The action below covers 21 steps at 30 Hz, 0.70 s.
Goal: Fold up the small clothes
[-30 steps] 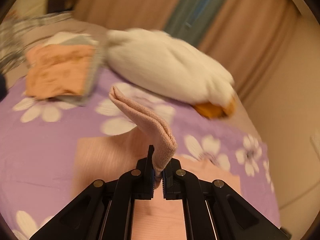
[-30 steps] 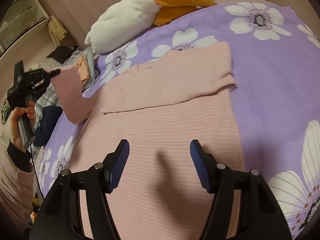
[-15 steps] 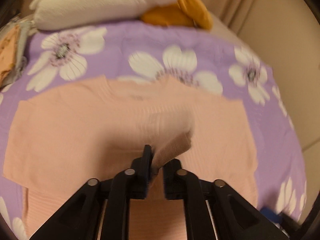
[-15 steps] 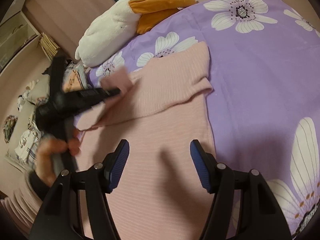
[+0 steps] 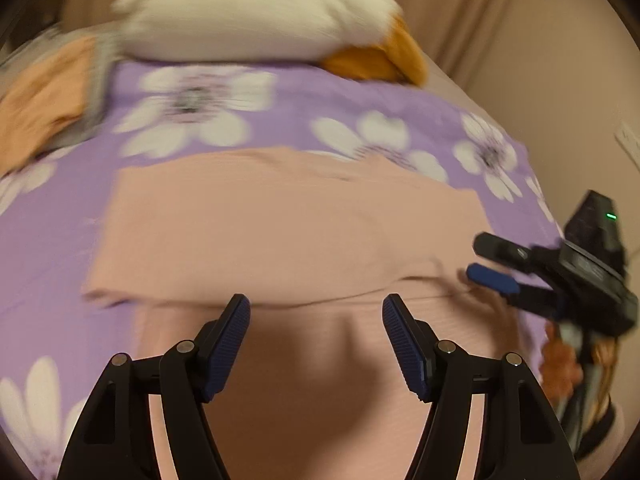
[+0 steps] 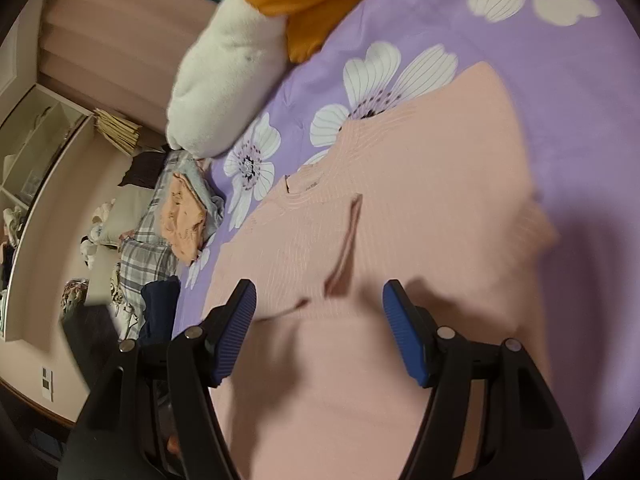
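The left gripper [image 5: 316,316] had just been opening; its blue-padded jaws stood apart with nothing between them, hovering over the pink sweater [image 5: 288,220]. The right gripper [image 6: 319,304] was likewise spread wide and empty, above the same garment, and in the left wrist view it showed at the sweater's right side, its lower blue pad just beside the cloth; whether it touched could not be told.

The sweater lay flat on the purple flowered bedspread [image 6: 520,92], both sleeves folded in across the chest, one sleeve's cuff end lying over the middle of the body. Beyond its neckline, toward the head of the bed, rested a white plush toy [image 6: 224,80] with orange parts. At the bed's far left edge sat a folded orange garment [image 6: 182,220] on grey and plaid cloth.
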Tool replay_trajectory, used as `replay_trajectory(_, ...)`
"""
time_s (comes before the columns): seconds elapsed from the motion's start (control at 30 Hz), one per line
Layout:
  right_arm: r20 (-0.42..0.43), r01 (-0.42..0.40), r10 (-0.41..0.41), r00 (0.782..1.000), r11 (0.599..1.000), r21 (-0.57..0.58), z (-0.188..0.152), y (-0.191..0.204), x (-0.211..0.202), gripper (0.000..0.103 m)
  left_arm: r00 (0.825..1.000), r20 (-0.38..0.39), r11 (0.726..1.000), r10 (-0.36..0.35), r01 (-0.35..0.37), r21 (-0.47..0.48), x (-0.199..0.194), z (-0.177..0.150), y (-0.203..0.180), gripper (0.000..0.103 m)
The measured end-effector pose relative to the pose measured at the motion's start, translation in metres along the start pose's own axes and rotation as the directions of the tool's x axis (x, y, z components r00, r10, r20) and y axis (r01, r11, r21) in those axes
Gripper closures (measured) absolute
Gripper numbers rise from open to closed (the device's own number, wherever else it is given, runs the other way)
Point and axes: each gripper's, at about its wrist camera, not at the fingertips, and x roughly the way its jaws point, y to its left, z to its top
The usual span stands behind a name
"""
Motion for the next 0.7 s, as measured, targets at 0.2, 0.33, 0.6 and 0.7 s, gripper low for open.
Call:
replay_trajectory(0.2,-0.068,0.124,-0.129,0.989,0.99,-0.065,0.016,0.016,0.059,0.063,0.993,0.032,0.979,0.117,-0.11,-0.174,-0.04,-0.025,0.086,0.035)
replay_trajectory(0.33,-0.057,0.235,-0.246,0.968,0.96,-0.155,0.02,0.032,0.078,0.097,0.991,0.016,0.955,0.135,-0.126,-0.27,-0.045,-0.038,0.115,0.035)
replay_trajectory(0.6,0.141,0.18,-0.153,0.978,0.963,-0.201,0.044,0.07,0.007,0.097,0.994,0.04,0.954,0.104,-0.089,-0.286,-0.04,-0.034,0.114,0.035)
replay_trajectory(0.7,0.151,0.283,-0.256,0.955,0.939,-0.195,0.043,0.054,0.002,0.096,0.995,0.046,0.959,0.087,-0.071,-0.274,-0.036,-0.03,0.111,0.035)
